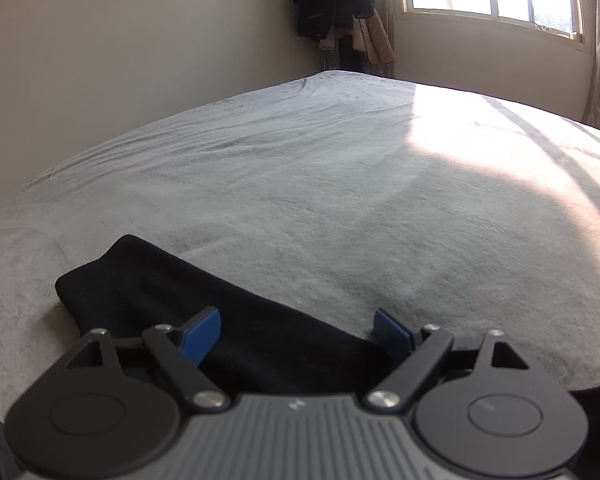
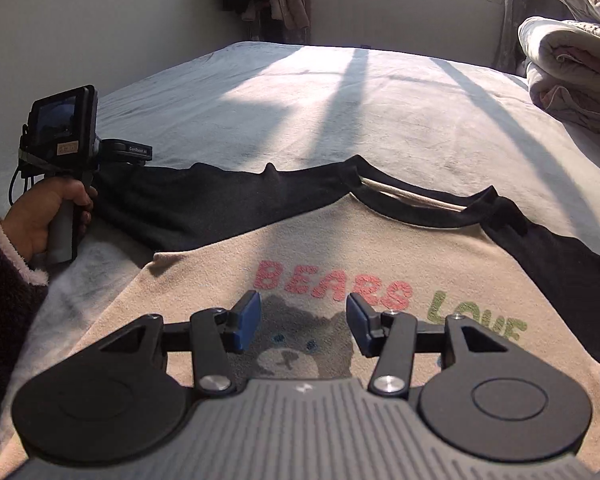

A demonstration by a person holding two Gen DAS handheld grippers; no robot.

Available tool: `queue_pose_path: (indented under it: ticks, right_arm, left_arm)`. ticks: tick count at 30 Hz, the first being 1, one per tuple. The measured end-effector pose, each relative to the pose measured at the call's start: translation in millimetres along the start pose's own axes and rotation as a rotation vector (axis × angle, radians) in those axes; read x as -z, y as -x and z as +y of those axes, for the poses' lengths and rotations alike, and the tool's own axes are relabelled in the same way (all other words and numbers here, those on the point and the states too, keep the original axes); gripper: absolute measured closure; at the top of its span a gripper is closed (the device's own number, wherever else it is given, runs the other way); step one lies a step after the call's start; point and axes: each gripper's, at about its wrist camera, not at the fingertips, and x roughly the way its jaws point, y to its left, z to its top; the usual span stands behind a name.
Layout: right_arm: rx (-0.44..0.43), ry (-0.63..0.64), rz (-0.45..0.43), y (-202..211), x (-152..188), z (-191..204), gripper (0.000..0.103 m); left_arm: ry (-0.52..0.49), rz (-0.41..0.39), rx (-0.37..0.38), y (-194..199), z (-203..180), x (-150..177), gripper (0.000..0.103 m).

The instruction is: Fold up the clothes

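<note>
A beige sweatshirt (image 2: 260,240) with black sleeves and a bear print reading "BEARS LOVE" lies flat, front up, on the grey bed sheet (image 2: 340,100). My right gripper (image 2: 302,322) is open and empty, just above the bear print on the chest. The left black sleeve (image 2: 204,204) stretches out to the left; in the left wrist view its cuff end (image 1: 148,280) lies on the sheet. My left gripper (image 1: 296,334) is open, its blue pads on either side of that sleeve. The left hand-held unit (image 2: 64,152) shows at the sleeve's end.
The bed runs up to a wall on the left and a window wall behind. Folded quilts and a pillow (image 2: 572,64) are stacked at the bed's right side. Dark clothes (image 1: 332,0) hang in the far corner. Sunlight falls across the sheet (image 1: 480,140).
</note>
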Motion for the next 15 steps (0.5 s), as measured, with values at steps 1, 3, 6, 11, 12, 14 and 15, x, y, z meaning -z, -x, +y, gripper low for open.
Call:
queue_pose_path:
  ticks: [1,3,6,11,12,14,15]
  right_arm:
    - [0.033,-0.019,0.022,12,10,-5,0.050]
    - [0.077,-0.074,0.070,35,27,-14,0.050]
    - [0.129,-0.132,0.077,80,46,-21,0.048]
    - [0.191,-0.150,0.027,145,71,-29,0.032]
    - [0.196,-0.143,0.024,153,75,-30,0.030]
    - [0.203,-0.128,0.016,166,83,-29,0.026]
    - [0.207,-0.121,0.013,173,87,-29,0.026]
  left_arm:
    - [0.007,-0.004,0.002,-2,1,2,0.015]
    - [0.015,-0.015,0.008,-1,2,4,0.015]
    - [0.052,-0.018,0.038,1,8,5,0.013]
    - [0.153,-0.010,0.066,28,28,0,0.013]
    - [0.169,-0.015,0.076,38,33,-1,0.013]
    - [0.188,-0.019,0.084,64,44,-1,0.012]
    - [0.176,-0.006,0.085,75,46,0,0.012]
